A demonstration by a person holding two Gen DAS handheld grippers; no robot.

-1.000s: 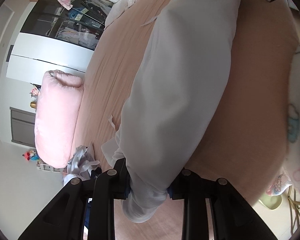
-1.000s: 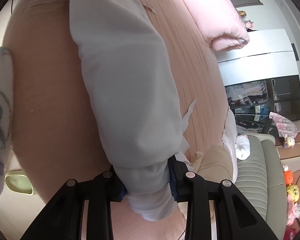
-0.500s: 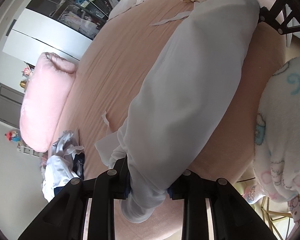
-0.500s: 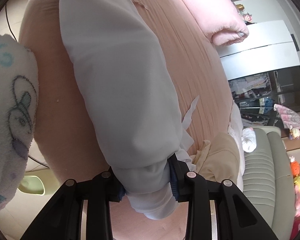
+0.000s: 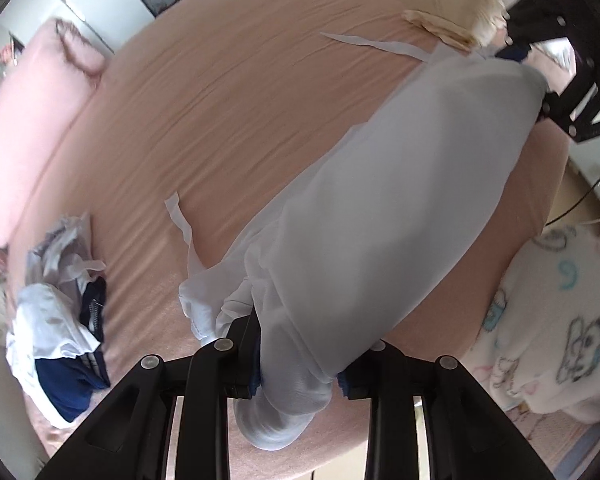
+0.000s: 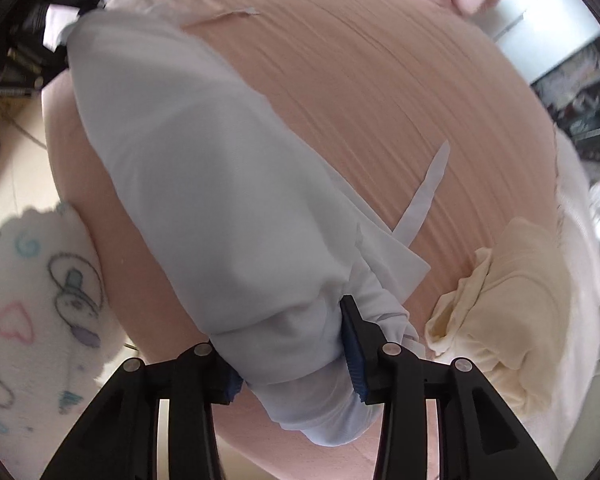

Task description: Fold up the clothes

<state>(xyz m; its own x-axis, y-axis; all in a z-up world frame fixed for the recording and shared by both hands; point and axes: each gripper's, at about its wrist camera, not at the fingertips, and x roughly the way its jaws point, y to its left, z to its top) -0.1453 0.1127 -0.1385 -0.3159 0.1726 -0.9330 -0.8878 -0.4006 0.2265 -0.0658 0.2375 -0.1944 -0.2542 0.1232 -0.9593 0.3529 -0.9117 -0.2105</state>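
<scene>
Your left tool (image 5: 300, 364) is clamped on one end of the pale grey-white garment (image 5: 380, 216), its blue ribbed pads pressing a bunched, rounded wad of the thin, smooth cloth. Your right tool (image 6: 290, 354) grips the other end the same way, though its jaws have just been opening wider, cloth still squeezed between them. The garment stretches between your two tools as a long, puffed tube over the bed (image 5: 240, 120), whose peach sheet is finely ribbed and faintly creased. Narrow flat ribbon ties (image 6: 424, 200) trail from the garment onto the sheet. A crumpled cream garment (image 6: 512, 304), soft and matte, lies near your right tool. A rumpled heap of white and navy clothes (image 5: 64, 320) sits at the bed's edge in the left view, below a plump pink pillow (image 5: 32, 120). A fluffy white blanket (image 5: 552, 320) with pastel cartoon prints lies beside the bed.
</scene>
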